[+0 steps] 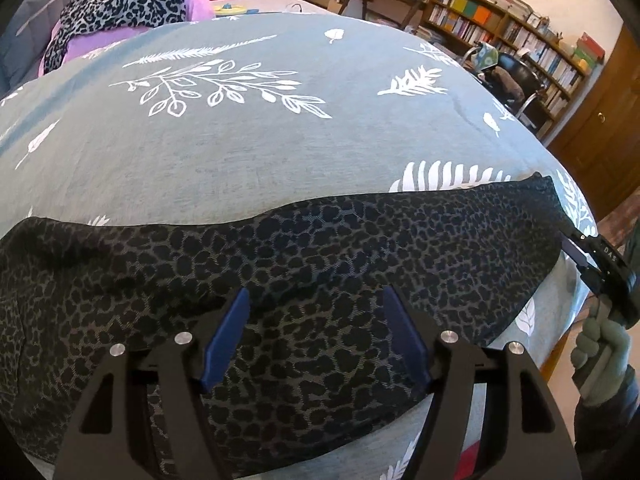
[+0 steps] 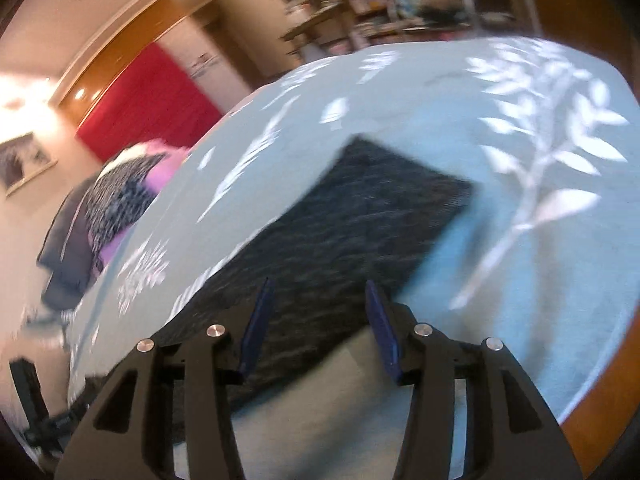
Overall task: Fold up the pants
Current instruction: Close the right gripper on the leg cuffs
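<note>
Pants are lying flat on the leaf-print surface, dark leopard pattern. My left gripper hangs over them, jaws apart and gripping nothing. Right gripper same deal, jaws apart above the cloth; that view's blurry.

Leaf-print bedsheet; leopard-print pants lying flat.
</note>
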Tool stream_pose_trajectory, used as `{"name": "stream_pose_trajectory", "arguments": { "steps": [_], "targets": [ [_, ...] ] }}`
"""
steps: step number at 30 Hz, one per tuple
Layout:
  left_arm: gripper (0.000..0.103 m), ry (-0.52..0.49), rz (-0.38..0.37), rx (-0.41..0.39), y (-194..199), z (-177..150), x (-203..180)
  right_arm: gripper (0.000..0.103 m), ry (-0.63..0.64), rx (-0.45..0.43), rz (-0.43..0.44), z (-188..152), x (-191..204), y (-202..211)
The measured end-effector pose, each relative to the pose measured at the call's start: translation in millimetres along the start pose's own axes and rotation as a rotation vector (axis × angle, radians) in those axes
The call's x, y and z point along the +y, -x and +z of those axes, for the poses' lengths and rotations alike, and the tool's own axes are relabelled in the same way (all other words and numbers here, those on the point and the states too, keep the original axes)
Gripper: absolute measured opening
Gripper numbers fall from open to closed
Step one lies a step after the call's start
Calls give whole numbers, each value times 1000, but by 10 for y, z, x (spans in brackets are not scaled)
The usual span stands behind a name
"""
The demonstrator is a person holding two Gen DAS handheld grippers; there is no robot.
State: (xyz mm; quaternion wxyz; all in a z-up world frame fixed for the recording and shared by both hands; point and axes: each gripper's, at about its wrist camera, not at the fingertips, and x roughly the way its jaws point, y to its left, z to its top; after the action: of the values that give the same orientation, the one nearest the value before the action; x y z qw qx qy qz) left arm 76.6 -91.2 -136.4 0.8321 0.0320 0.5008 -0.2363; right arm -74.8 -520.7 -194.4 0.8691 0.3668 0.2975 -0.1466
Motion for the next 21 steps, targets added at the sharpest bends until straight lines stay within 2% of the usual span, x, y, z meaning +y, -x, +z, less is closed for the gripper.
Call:
{"name": "stream_pose_trajectory", "arguments": {
  "steps": [6, 12, 15, 17, 21],
  "targets": [
    [69, 14, 4, 22, -70, -12, 7, 49, -119, 15, 34, 33, -293, -57],
    [69, 10, 3, 32, -90, -37, 1, 49, -136, -13, 54, 164, -299, -214],
    [69, 15, 2, 38, -103, -45, 14, 54, -186, -5, 133, 261, -332, -367],
    [69, 21, 1, 42, -119, -52, 22, 54, -228, -18, 148, 291, -384, -418],
    [69, 24, 1, 46, -136, -67, 30, 56, -217, -29, 140, 290, -338, -432]
  ]
}}
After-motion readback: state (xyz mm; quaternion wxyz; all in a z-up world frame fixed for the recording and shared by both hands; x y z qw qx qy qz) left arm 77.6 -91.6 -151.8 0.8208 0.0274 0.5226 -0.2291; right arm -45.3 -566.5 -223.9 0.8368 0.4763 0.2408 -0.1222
